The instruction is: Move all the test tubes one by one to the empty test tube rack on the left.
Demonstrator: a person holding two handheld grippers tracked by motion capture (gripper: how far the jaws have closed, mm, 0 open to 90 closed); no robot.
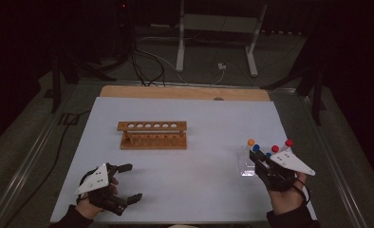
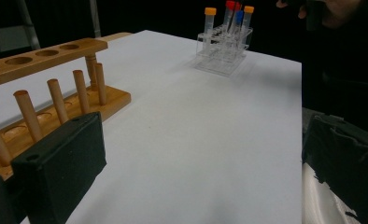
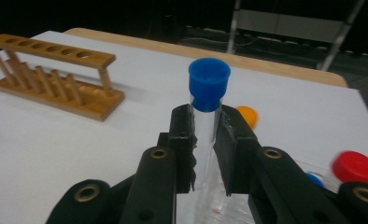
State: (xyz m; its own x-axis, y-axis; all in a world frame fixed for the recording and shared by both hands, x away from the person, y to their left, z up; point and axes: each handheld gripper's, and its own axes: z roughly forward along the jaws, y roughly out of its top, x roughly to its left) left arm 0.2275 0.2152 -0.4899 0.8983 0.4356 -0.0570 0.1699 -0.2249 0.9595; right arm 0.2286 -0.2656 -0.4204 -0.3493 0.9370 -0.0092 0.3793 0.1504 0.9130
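Your right gripper [image 3: 205,140] clamps a blue-capped tube [image 3: 207,116] upright between its jaws, just above the clear rack [image 1: 247,164] at the sheet's right edge, where orange- and red-capped tubes stand. Your left gripper [image 1: 128,183] rests near the front left, jaws wide and holding nothing. Between them, farther back, sits the wooden rack [image 1: 153,135].

Wide bare stretch of white table sheet [image 1: 209,156] lies open between the wooden peg-and-hole rack [image 1: 152,134] near the far edge and the clear plastic tube stand [image 1: 248,163] crowding the right edge.
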